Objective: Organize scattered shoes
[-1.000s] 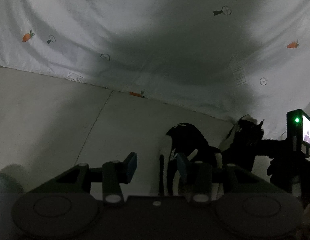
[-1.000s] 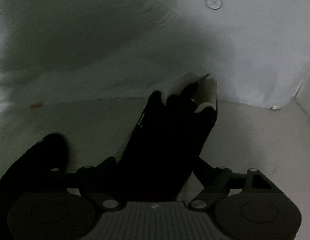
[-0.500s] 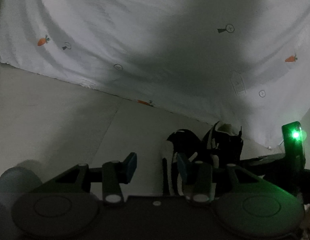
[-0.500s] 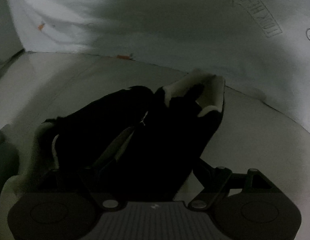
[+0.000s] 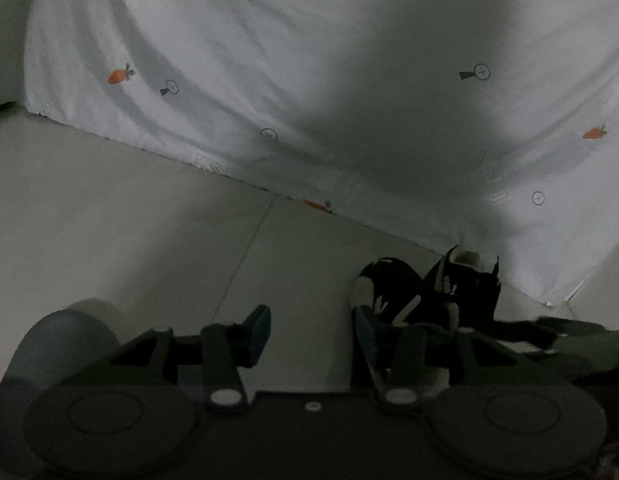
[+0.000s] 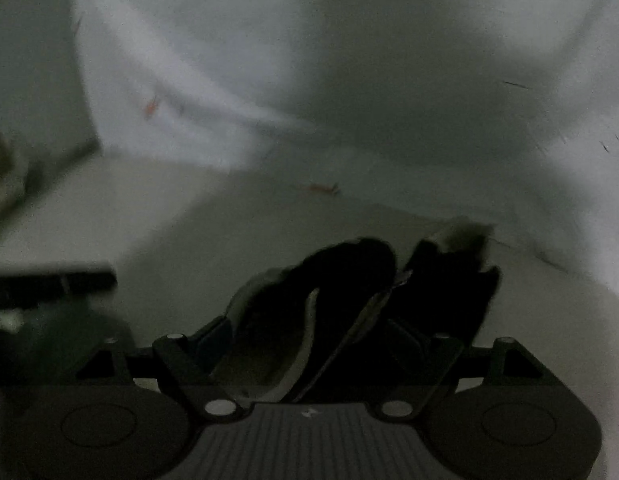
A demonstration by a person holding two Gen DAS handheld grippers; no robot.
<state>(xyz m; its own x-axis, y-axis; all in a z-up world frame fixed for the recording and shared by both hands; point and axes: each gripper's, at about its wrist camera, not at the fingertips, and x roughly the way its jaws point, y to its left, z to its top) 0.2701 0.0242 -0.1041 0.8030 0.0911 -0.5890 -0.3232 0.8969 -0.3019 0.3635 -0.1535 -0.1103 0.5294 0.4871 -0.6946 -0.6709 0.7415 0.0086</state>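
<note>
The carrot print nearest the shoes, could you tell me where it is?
In the left wrist view, the carrot print sits on the bed sheet's bottom hem, where it meets the floor, up-left of the two black shoes.

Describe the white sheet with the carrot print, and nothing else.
The white sheet looks like thin cloth, creased in long folds. It hangs down as a backdrop, and its lower hem meets the pale floor along a slanting line. Small orange carrots and grey round line drawings are scattered over it. A broad dark shadow covers its middle. The two black shoes sit close before its hem; whether they touch it is unclear.
</note>
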